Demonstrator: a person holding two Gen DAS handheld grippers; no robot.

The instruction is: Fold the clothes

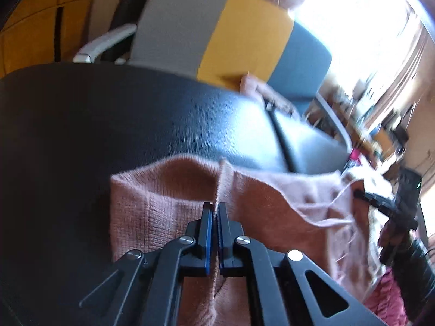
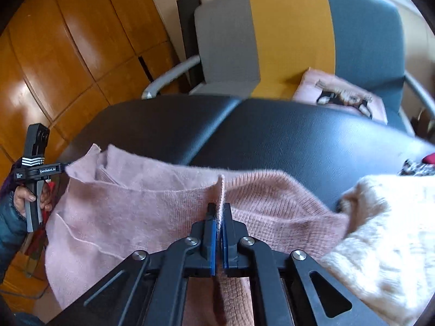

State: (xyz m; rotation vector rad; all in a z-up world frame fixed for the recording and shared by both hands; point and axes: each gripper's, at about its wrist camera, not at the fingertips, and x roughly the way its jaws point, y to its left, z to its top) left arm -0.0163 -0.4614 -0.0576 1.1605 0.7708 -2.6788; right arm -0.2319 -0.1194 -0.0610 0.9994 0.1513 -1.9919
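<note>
A pink knit sweater lies bunched on a black padded table. My left gripper is shut on a raised fold of the sweater's edge, and the cloth is pinched between the blue pads. In the right wrist view the same sweater spreads to the left. My right gripper is shut on another raised fold of its edge. Each view shows the other gripper out at the side, held by a hand and reaching the sweater's far corner.
Behind the table stands a chair with grey, yellow and blue panels. A folded pink garment with a print lies on its seat. A cream fluffy garment lies at the right. Wooden cabinets fill the left.
</note>
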